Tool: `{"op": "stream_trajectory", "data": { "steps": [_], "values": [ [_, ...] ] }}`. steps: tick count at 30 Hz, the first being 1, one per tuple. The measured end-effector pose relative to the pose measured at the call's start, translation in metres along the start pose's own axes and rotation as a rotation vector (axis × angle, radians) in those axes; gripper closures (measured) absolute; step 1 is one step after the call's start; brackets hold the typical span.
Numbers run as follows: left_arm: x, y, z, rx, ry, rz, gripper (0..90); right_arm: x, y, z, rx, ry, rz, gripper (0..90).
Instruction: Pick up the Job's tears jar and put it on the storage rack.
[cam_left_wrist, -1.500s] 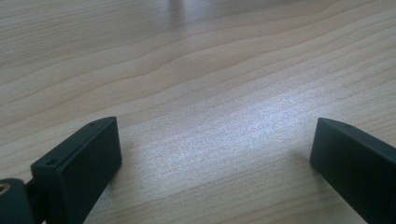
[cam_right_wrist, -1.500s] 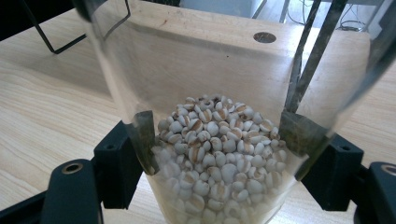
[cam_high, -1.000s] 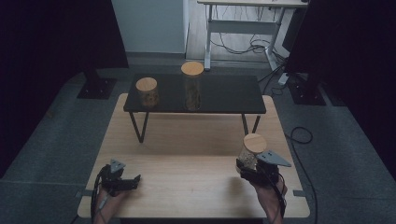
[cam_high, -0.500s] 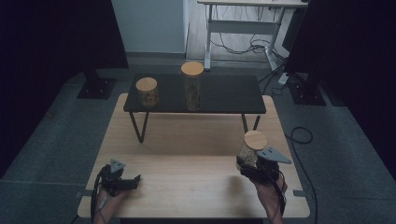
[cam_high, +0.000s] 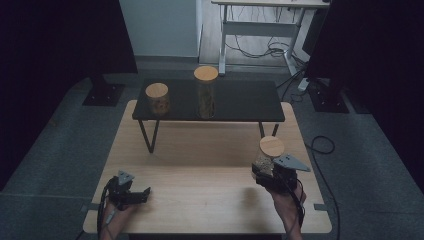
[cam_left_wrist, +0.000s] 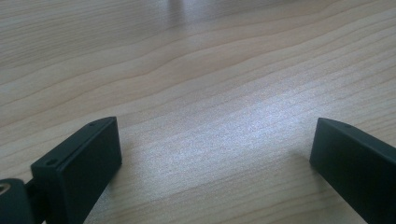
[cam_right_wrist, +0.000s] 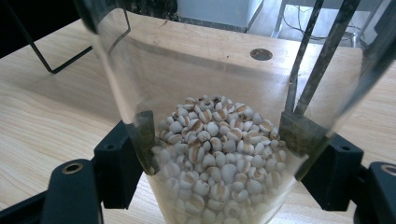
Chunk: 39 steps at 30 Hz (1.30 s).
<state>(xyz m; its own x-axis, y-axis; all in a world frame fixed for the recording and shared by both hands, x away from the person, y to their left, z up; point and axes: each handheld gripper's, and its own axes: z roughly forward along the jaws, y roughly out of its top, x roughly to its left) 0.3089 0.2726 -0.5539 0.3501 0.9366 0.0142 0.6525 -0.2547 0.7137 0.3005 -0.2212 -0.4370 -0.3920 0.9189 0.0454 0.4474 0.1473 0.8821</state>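
My right gripper (cam_high: 265, 172) is shut on a clear glass jar (cam_high: 270, 150) with a round wooden lid, held just above the front right of the wooden table (cam_high: 200, 165). In the right gripper view the jar (cam_right_wrist: 215, 140) is about half full of pale grains, and both black pads of the right gripper (cam_right_wrist: 219, 163) press its sides. At the table's front left my left gripper (cam_high: 142, 194) rests low. Its jaws (cam_left_wrist: 215, 154) stand wide open over bare wood with nothing between them.
A low black shelf (cam_high: 240, 102) on thin metal legs spans the far half of the table. On it stand a short jar (cam_high: 157, 98) and a taller jar (cam_high: 205, 92), both with wooden lids. Cables and a desk frame (cam_high: 260, 30) lie on the floor beyond.
The right gripper and its jar have shifted slightly away from the person. The left gripper has stayed in place.
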Motion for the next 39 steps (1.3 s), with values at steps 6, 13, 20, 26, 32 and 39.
{"op": "stream_trajectory", "data": {
  "steps": [6,13,20,26,32,39],
  "values": [
    [0.000,0.000,0.000,-0.002,0.000,-0.002,1.7,-0.001,0.004,0.000,-0.003,-0.005,0.000,24.6],
    [0.000,0.000,0.000,0.001,0.001,0.003,1.7,-0.002,0.009,-0.001,-0.012,-0.014,0.010,24.6],
    [0.000,0.000,0.000,0.001,0.001,0.003,1.7,-0.002,0.015,0.001,-0.015,-0.013,0.012,24.5],
    [0.000,0.000,0.000,0.001,0.001,0.003,1.7,-0.002,0.019,0.004,-0.011,-0.015,0.012,24.6],
    [0.000,0.000,0.000,0.000,0.000,0.003,1.7,-0.004,0.022,0.006,-0.013,-0.011,0.027,24.6],
    [0.000,0.000,0.000,0.000,0.000,0.004,1.7,-0.005,0.027,0.007,-0.017,-0.013,0.031,24.6]
  ]
}}
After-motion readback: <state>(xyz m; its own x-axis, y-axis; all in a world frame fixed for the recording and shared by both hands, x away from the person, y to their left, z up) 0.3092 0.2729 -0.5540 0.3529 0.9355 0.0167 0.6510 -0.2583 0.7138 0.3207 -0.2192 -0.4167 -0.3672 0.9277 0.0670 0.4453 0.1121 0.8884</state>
